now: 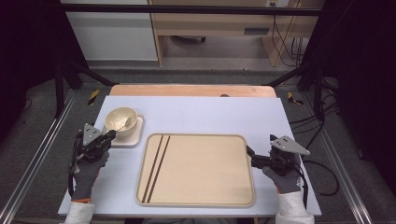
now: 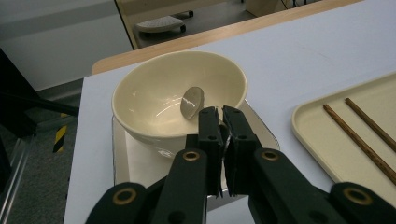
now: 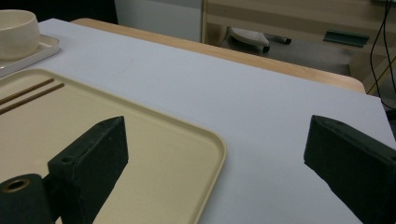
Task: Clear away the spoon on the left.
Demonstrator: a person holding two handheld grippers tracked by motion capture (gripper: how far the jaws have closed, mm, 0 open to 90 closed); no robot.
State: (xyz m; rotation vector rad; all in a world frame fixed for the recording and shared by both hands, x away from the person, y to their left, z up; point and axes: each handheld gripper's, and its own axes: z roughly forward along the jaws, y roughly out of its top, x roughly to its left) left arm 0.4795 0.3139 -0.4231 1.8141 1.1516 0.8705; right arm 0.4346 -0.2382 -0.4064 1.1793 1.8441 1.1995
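Pale, matte sheeting covers the table (image 1: 205, 112), with a strip of bare wood showing along its far edge. We see a round, glossy cream bowl (image 1: 121, 120) standing on a small square plate (image 1: 133, 138) with rounded corners, near the table's left side. Inside the bowl lies a spoon (image 2: 192, 102), its oval head resting against the inner wall. Our left hand-held gripper (image 2: 220, 122) has its black jaws pressed together at the bowl's near rim, seemingly around the spoon's handle, though the handle itself is hidden behind them. Just right of the plate sits a wide, shallow rectangular tray (image 1: 243, 140) in smooth beige plastic with a raised lip. Two thin, dark wooden chopsticks (image 1: 158, 165) lie side by side along its left part. Our right hand-held gripper (image 1: 249, 152) hovers at the tray's right edge with its blocky, rough-textured jaws spread wide and nothing between them.
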